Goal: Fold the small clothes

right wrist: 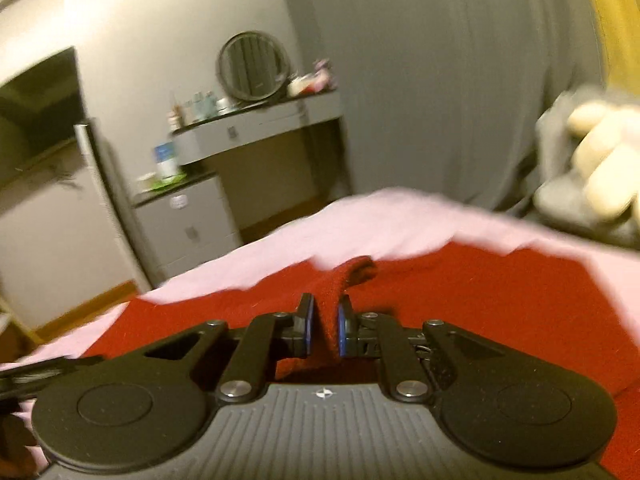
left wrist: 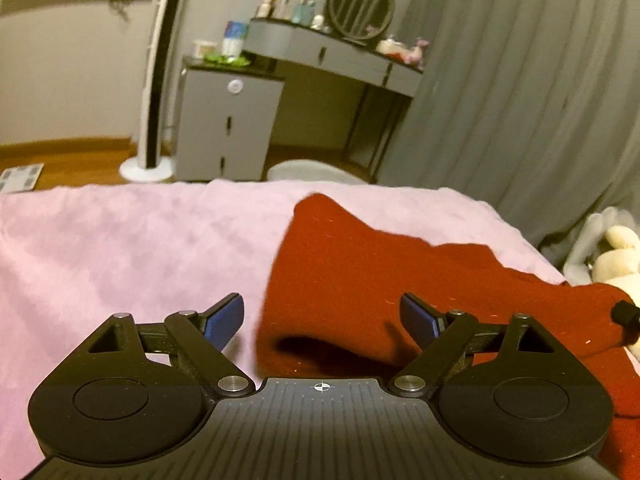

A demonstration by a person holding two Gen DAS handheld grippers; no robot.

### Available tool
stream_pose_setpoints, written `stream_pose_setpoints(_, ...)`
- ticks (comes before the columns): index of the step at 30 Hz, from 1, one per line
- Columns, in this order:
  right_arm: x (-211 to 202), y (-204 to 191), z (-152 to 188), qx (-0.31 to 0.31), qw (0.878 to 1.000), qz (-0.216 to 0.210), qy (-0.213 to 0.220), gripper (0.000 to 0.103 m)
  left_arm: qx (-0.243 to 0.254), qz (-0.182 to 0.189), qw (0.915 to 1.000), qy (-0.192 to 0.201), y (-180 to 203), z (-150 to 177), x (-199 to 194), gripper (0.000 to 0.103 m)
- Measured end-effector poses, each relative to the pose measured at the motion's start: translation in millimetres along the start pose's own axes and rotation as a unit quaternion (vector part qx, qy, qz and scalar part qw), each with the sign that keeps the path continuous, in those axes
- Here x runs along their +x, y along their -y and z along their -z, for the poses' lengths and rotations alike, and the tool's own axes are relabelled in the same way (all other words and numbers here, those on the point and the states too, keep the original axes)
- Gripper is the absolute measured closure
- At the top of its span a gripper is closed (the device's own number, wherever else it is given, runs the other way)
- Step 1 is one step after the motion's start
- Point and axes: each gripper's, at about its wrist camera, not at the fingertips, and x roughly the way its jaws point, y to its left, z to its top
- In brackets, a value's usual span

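Left wrist view: left gripper (left wrist: 322, 318) fingers spread wide, nothing held, hovering over the near edge of the red garment (left wrist: 360, 280). Garment lies on the pink blanket (left wrist: 120, 248) covering the bed, mostly ahead and right of the fingers. Right wrist view: right gripper (right wrist: 325, 326) fingers narrow, pinching a raised fold of the garment (right wrist: 480, 300). Beyond: plush toy (right wrist: 600, 168), vanity with round mirror (right wrist: 253, 66). Right view is motion-blurred.
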Motion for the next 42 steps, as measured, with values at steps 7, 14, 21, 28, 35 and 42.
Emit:
stream_pose_setpoints(7, 21, 37, 9, -0.009, 0.997, 0.062, -0.045, 0.092, 0.058, 0.016, 0.9977, -0.031, 20, 15, 21, 0.014)
stream_pose_setpoints(14, 40, 67, 22, 0.078, 0.992, 0.025, -0.094, 0.051, 0.047, 0.007, 0.9977, -0.048, 15, 24, 36, 0.013)
stream_pose_setpoints(21, 64, 55, 23, 0.072, 0.990, -0.009, -0.119, 0.094, 0.051, 0.012, 0.9981, -0.030, 18, 25, 31, 0.012)
stream_pose_setpoints(28, 27, 20, -5, -0.119, 0.985, 0.121, 0.017, 0.095, 0.110, 0.032, 0.9934, 0.009, 37, 30, 24, 0.012)
stream_pose_setpoints(35, 35, 55, 0, -0.134, 0.972, 0.192, -0.010, 0.095, 0.093, 0.035, 0.9948, -0.022, 35, 32, 34, 0.013)
stream_pose_setpoints(42, 49, 95, 20, -0.026, 0.983, 0.167, -0.076, 0.063, 0.053, 0.057, 0.9964, -0.036, 26, 33, 38, 0.013)
